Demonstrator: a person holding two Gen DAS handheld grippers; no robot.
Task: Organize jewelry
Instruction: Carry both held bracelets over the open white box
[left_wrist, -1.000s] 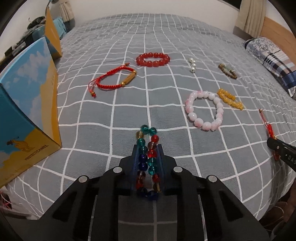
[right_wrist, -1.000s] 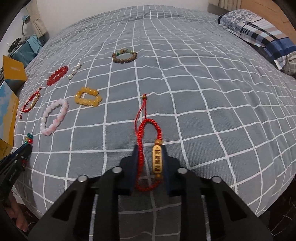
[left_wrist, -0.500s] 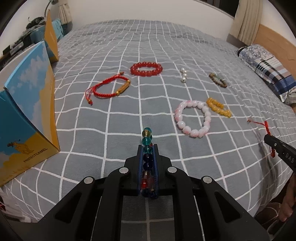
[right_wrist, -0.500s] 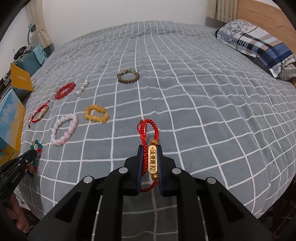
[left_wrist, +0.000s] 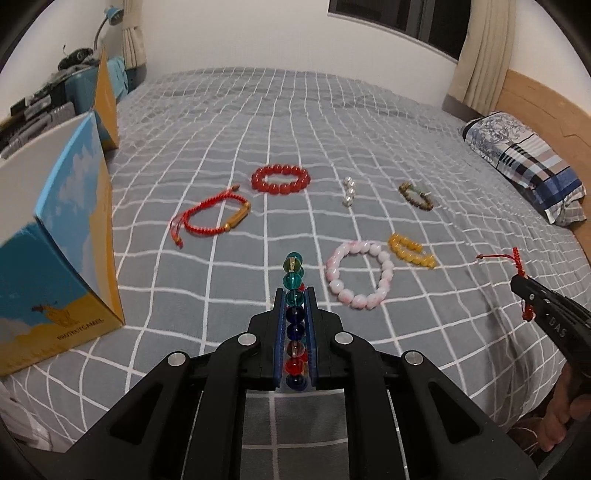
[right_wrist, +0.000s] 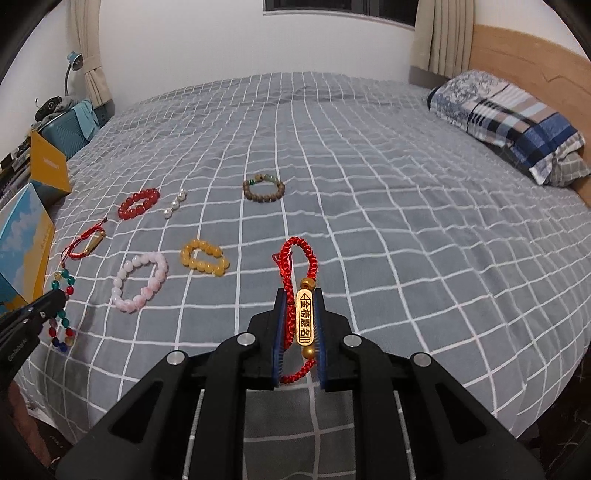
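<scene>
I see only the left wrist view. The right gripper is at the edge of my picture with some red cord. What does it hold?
Observer: The right gripper is shut on a red cord bracelet with a gold bar charm that has characters on it.
Operator: Is my multicoloured bead bracelet lifted, or lying on the bed?
Observer: In the right wrist view the multicoloured bead bracelet hangs as a loop from the left gripper, above the bedspread.
Operator: The brown beads look like a short line to me.
Observer: From the right they form a closed ring, the brown bead bracelet, with some green beads.
</scene>
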